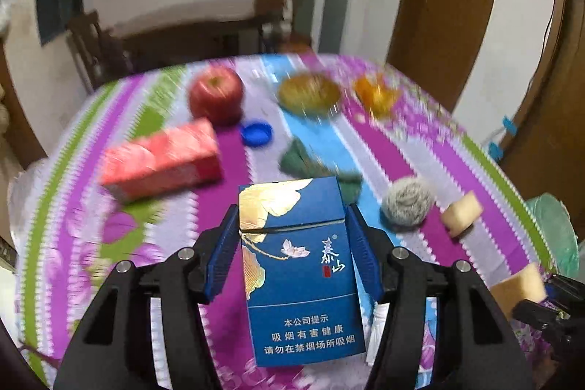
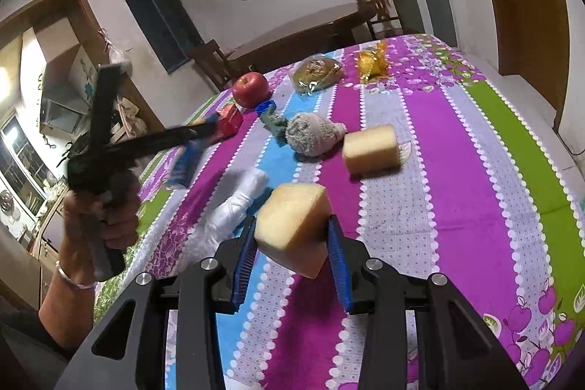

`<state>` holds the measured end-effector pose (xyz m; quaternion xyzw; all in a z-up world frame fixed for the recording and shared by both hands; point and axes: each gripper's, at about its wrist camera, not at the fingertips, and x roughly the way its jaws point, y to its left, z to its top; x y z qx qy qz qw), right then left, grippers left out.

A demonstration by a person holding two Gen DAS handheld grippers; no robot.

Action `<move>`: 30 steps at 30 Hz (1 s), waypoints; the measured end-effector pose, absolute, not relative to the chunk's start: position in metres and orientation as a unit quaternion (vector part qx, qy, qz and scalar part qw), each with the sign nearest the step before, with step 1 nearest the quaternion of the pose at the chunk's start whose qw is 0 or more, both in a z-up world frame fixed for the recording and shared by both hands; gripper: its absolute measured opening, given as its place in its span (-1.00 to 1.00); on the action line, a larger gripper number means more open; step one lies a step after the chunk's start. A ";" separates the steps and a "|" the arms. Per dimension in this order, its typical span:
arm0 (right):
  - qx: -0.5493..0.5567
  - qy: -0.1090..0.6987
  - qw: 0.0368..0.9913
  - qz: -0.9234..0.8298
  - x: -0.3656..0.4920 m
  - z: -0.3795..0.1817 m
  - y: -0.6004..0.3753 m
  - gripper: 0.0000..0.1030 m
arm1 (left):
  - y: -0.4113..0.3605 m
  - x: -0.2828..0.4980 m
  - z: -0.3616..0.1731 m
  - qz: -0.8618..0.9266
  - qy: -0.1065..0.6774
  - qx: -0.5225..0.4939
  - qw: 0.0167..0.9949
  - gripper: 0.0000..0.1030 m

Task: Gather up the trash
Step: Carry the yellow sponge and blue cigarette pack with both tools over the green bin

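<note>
- The left gripper (image 1: 292, 243) is clamped on a blue cigarette pack (image 1: 299, 265), one pad on each narrow side just below the lid line, with the pack lifted clear of the striped tablecloth (image 1: 431, 163). It looks like light, stiff card; a squeeze on the narrow sides should hold, though too much force could crush it if it is empty.
- The right gripper (image 2: 292, 251) grips a yellow sponge block (image 2: 296, 225) by two opposite faces, tilted and held above the cloth. I judge it very light and soft: it will give under the pads, so a hold near the middle is safer than one at a corner.
- Just beyond, a white crumpled wrapper (image 2: 237, 200) lies on the cloth; thin and limp, it wants a pinch on a bunched part.
- A second sponge block (image 2: 371, 147) sits further on, apart from the held one, with flat sides open to take.
- Beside it lies a grey scouring ball (image 2: 310, 134), springy and easy to pinch anywhere, and a green rag (image 1: 314, 167), soft.
- Further off are a blue bottle cap (image 1: 256, 133), small, hard and low, best caught across its rim, and a red box (image 1: 161, 159).
- Farthest are an apple (image 2: 250, 88), a bagged bun (image 2: 318, 72) and an orange foil wrapper (image 2: 373, 63), crinkly and light.
</note>
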<state>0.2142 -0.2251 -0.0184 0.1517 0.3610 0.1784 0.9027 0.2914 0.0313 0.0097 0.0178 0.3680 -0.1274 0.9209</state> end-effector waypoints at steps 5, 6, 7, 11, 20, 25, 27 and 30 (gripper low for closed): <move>0.127 0.351 0.909 0.185 0.210 -0.008 -0.211 -0.24 | 0.035 0.256 0.048 -0.089 0.312 0.044 0.945 0.07; 0.120 0.348 0.911 0.186 0.208 -0.005 -0.207 -0.24 | 0.033 0.248 0.053 -0.087 0.309 0.048 0.946 0.07; 0.116 0.346 0.912 0.186 0.207 -0.004 -0.205 -0.24 | 0.030 0.242 0.055 -0.087 0.307 0.053 0.946 0.07; 0.098 0.337 0.918 0.186 0.200 0.004 -0.199 -0.24 | 0.013 0.218 0.048 -0.088 0.309 0.080 0.944 0.07; 0.071 0.323 0.928 0.171 0.177 0.013 -0.200 -0.24 | -0.029 0.192 0.011 -0.099 0.328 0.119 0.932 0.07; 0.065 0.317 0.933 0.156 0.167 0.015 -0.209 -0.24 | -0.046 0.186 0.008 -0.104 0.325 0.130 0.931 0.07; 0.064 0.311 0.937 0.147 0.162 0.019 -0.217 -0.24 | -0.052 0.185 0.009 -0.104 0.321 0.133 0.932 0.07; 0.062 0.301 0.942 0.133 0.156 0.025 -0.230 -0.24 | -0.062 0.184 0.013 -0.109 0.316 0.138 0.932 0.07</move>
